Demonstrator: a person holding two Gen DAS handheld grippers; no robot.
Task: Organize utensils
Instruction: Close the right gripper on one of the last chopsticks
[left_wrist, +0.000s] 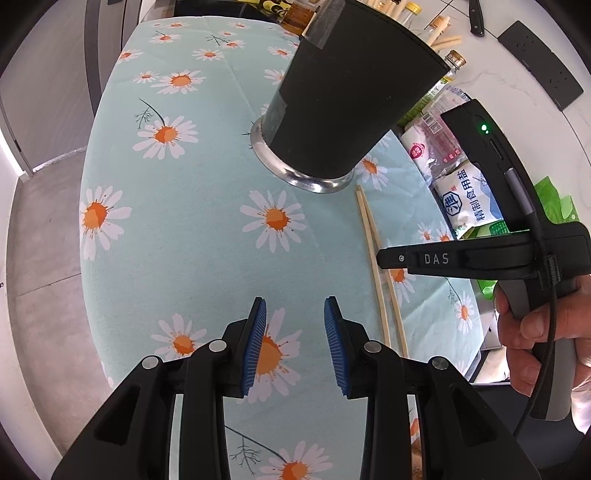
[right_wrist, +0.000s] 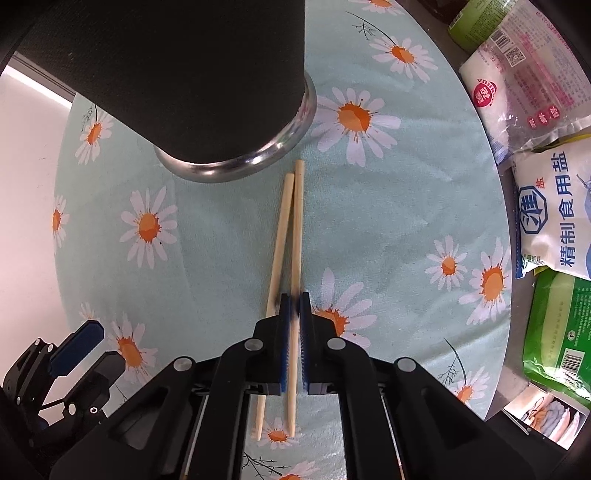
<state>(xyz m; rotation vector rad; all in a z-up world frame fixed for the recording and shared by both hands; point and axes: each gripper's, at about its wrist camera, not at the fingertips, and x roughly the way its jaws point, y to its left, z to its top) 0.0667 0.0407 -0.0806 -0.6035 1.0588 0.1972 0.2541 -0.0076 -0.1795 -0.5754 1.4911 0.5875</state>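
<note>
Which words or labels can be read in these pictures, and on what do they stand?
"DAS": on the right gripper, on its side.
"精制食用盐": on the white salt bag.
"淮": in the blue emblem on that bag.
Pink-printed bag and green packet: print and barcodes too small to read.

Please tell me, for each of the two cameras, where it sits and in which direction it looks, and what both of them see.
Left wrist: sits on the left gripper, looking forward over its open blue pads at the daisy tablecloth and the black holder; the right gripper and the person's right hand show at right.
Right wrist: sits on the right gripper, looking along the chopsticks toward the holder; its pads close on one chopstick; the left gripper shows lower left.
Shared: tablecloth, holder, chopsticks, salt bag.
</note>
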